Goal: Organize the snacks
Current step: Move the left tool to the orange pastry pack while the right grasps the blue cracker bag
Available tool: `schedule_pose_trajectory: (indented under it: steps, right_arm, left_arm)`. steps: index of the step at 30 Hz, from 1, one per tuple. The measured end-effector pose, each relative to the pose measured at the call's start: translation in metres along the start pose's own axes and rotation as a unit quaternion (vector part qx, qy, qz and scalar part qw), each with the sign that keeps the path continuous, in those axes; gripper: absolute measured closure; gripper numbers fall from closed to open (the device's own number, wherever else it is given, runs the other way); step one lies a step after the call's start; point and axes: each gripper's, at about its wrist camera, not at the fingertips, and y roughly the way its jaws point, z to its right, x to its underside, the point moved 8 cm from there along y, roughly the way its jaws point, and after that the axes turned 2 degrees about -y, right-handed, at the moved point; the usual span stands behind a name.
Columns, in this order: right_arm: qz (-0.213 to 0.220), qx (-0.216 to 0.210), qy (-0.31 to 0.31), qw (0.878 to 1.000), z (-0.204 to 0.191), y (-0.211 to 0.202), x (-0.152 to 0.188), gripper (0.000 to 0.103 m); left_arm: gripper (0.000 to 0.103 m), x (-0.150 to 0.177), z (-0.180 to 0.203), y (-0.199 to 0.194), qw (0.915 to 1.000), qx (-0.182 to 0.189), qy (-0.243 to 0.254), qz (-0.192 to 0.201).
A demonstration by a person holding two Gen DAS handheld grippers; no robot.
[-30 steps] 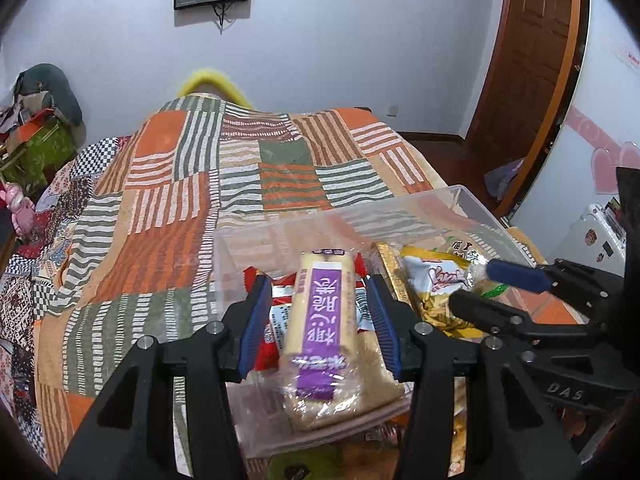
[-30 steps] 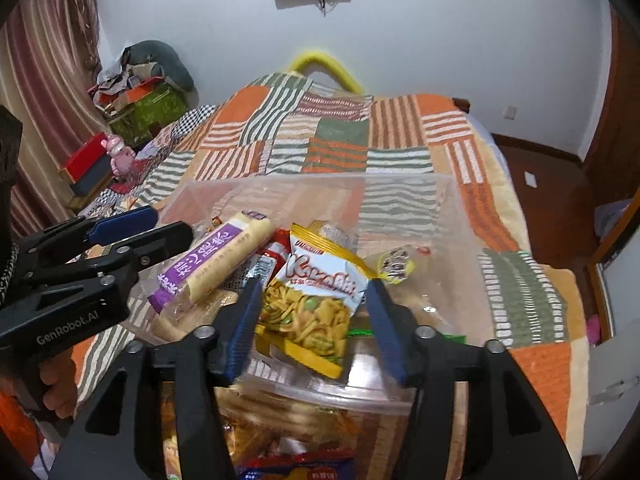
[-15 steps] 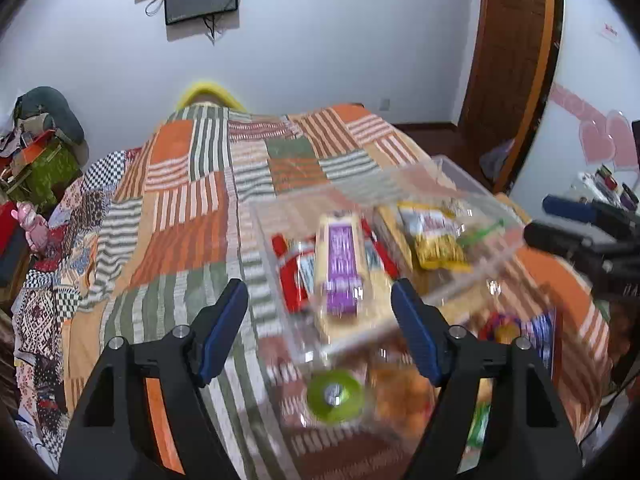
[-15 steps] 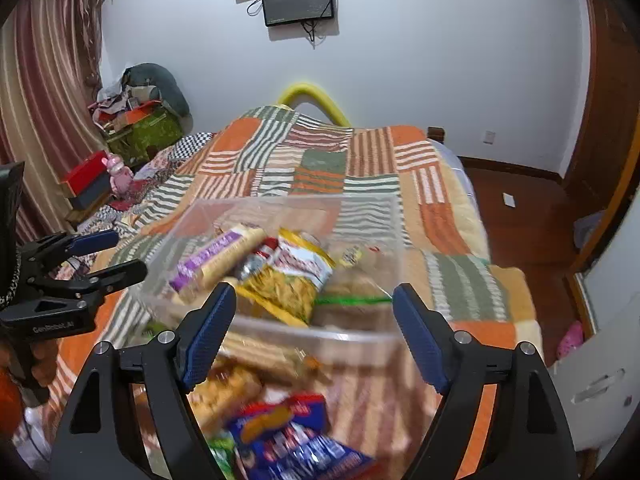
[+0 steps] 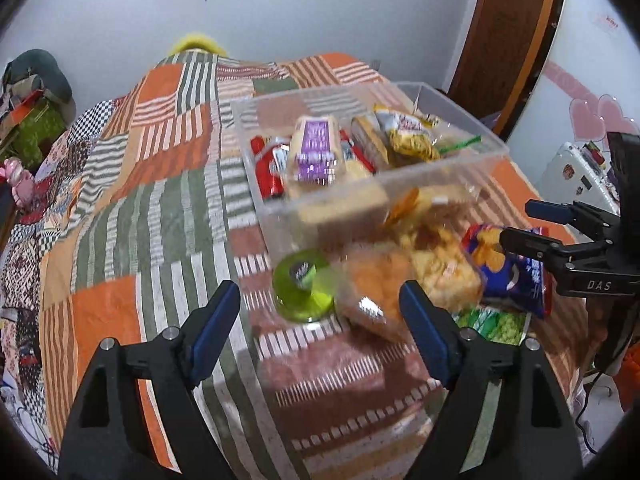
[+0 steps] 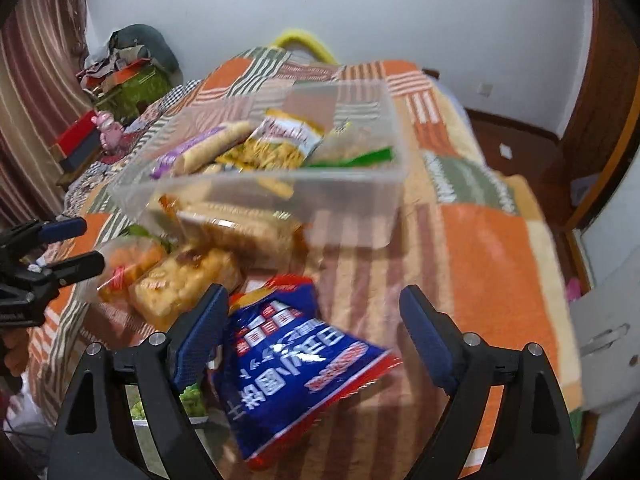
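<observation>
Hovering over loose snacks on the patchwork bedspread [image 5: 160,208], both jaws spread and gripping nothing, having just opened. Left gripper [image 5: 320,316] above the green-lidded jar [image 5: 304,284] and orange snack pack [image 5: 376,292]; right gripper [image 6: 312,332] over the blue chip bag [image 6: 296,364]. Clear bin [image 6: 352,208] just beyond, part-filled, presumably awaiting these.

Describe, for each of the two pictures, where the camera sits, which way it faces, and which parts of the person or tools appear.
Left wrist: on the left tool, angled down at the clear bin; right tool at right edge.
Right wrist: on the right tool, above the blue bag; left tool and a hand at left edge.
Shared: bin, patchwork bedspread.
</observation>
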Motion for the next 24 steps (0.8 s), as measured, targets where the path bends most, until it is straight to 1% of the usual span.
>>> schedule_pose_trajectory:
  steps: [2, 5, 8, 11, 14, 17, 20, 22, 24]
  right_arm:
    - [-0.006, -0.007, 0.000, 1.000, -0.004, 0.004, 0.000, 0.017]
    - [-0.008, 0.000, -0.010, 1.000, -0.009, 0.009, 0.000, 0.015]
    - [-0.016, -0.014, -0.016, 1.000, -0.012, 0.011, 0.003, 0.013]
    - [-0.021, -0.013, -0.025, 0.999, -0.012, 0.009, 0.016, 0.011]
    - [-0.025, -0.015, -0.033, 0.999, -0.015, 0.006, 0.022, 0.008]
    - [-0.030, -0.011, -0.052, 0.998, -0.020, 0.007, 0.027, 0.005]
    - [-0.029, 0.004, -0.070, 0.997, -0.021, 0.010, 0.027, 0.005]
    - [-0.027, 0.008, -0.071, 0.997, -0.020, 0.011, 0.024, 0.005]
    - [-0.022, 0.009, -0.064, 0.998, -0.019, 0.011, 0.021, 0.006]
  left_arm:
    - [0.018, 0.004, 0.003, 0.001, 1.0000, 0.003, -0.003, 0.000]
    - [0.017, 0.006, 0.008, 0.001, 0.9999, 0.014, -0.008, -0.004]
    - [0.017, 0.007, 0.017, 0.002, 0.9996, 0.025, -0.004, -0.008]
    - [0.017, 0.009, 0.025, 0.010, 0.9996, 0.022, 0.009, -0.015]
    - [0.017, 0.011, 0.025, 0.020, 0.9996, 0.012, 0.010, -0.022]
    - [0.017, 0.009, 0.024, 0.027, 0.9999, 0.010, 0.007, -0.011]
    - [0.021, 0.008, 0.023, 0.030, 0.9999, 0.015, 0.002, -0.002]
    - [0.022, 0.007, 0.023, 0.029, 0.9999, 0.010, 0.002, 0.007]
    - [0.026, 0.007, 0.025, 0.027, 0.9998, 0.007, 0.008, 0.016]
